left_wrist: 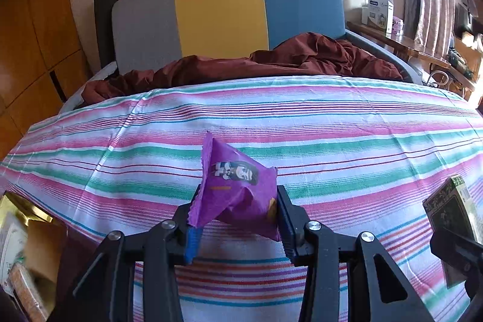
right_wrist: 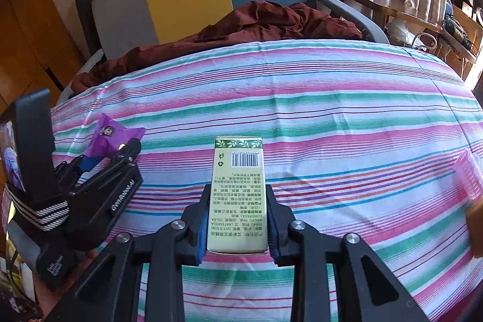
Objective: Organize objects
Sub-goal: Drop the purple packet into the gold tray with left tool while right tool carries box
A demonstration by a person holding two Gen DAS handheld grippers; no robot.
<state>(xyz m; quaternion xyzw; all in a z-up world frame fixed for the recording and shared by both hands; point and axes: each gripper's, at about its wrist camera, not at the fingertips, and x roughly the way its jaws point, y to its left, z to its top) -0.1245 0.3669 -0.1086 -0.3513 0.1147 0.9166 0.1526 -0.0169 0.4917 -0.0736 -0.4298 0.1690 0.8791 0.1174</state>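
Note:
My left gripper [left_wrist: 238, 213] is shut on a purple snack packet [left_wrist: 235, 186] and holds it above the striped sheet [left_wrist: 332, 141]. My right gripper [right_wrist: 238, 213] is shut on a pale green box [right_wrist: 238, 195] with a barcode, held lengthwise above the same sheet. In the right wrist view the left gripper [right_wrist: 120, 153] shows at the left with the purple packet [right_wrist: 111, 135]. In the left wrist view the green box [left_wrist: 449, 207] shows at the right edge in the right gripper.
A dark red blanket [left_wrist: 271, 62] is bunched at the bed's far end before a grey, yellow and blue headboard [left_wrist: 220, 11]. A wooden shelf with boxes [left_wrist: 380, 11] stands at the right. A pink ridged object [right_wrist: 469, 177] lies at the right edge. Boxes [left_wrist: 18, 231] sit low left.

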